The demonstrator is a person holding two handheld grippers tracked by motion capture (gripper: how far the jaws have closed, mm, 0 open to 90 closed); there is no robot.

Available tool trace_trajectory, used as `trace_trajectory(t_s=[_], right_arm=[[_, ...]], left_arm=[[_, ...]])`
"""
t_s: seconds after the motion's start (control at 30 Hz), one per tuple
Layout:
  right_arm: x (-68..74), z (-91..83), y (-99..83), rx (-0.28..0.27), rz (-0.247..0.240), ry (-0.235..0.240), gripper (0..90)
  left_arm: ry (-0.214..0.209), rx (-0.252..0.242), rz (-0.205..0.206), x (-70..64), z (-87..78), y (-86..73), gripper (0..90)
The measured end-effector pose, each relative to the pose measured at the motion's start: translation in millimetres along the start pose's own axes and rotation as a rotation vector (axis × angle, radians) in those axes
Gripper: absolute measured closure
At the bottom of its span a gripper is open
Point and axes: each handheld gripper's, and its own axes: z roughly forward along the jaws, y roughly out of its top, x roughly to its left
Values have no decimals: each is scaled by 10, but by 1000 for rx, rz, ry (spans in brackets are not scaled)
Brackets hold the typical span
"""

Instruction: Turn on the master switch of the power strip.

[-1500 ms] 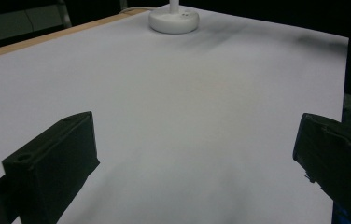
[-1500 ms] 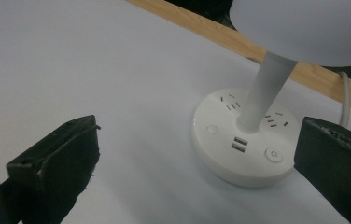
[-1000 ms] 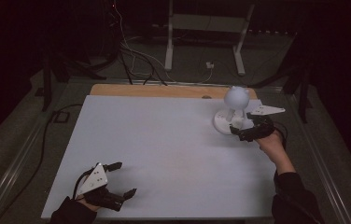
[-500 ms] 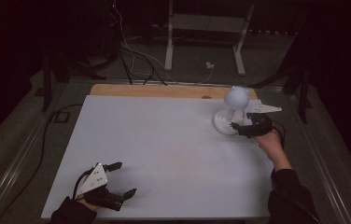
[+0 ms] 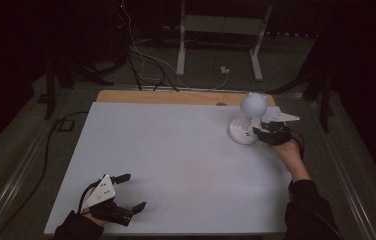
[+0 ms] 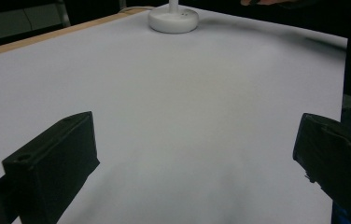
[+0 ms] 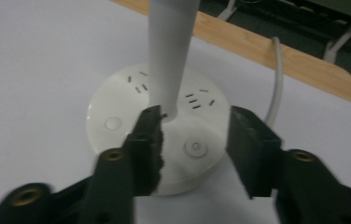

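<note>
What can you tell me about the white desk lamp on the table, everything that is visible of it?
The white desk lamp looks like smooth plastic. It has a round flat base with two round buttons and small socket slots, a tapering stem, and a ball-shaped head. It stands upright on the white table near the far right corner. A white cable leaves behind the base. The right gripper has its jaws open over the base, the left one beside the stem.

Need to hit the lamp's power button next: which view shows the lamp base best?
The right gripper view: the lamp base is close, with buttons and sockets visible between the open right gripper. The high view shows it small; the left gripper view shows it distant.
</note>
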Motion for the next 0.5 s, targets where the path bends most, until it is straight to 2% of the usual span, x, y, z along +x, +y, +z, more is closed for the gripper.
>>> trace_trajectory(t_s=[0.07,0.1,0.2,0.4,0.5], right_arm=[[-1,14,0,-8,4,-14,673],[-1,14,0,-8,4,-14,673],[1,34,-12,-13,-20,-29,788],[6,55,-38,-22,-54,-18,894],[12,69,-51,-24,-71,-27,900]], left_arm=[[-2,2,2,-1,1,0,3],[-1,1,2,-1,2,1,3],[-2,3,2,-1,1,-1,3],[-3,4,2,-3,2,-1,3],[-4,3,2,-2,2,0,3]])
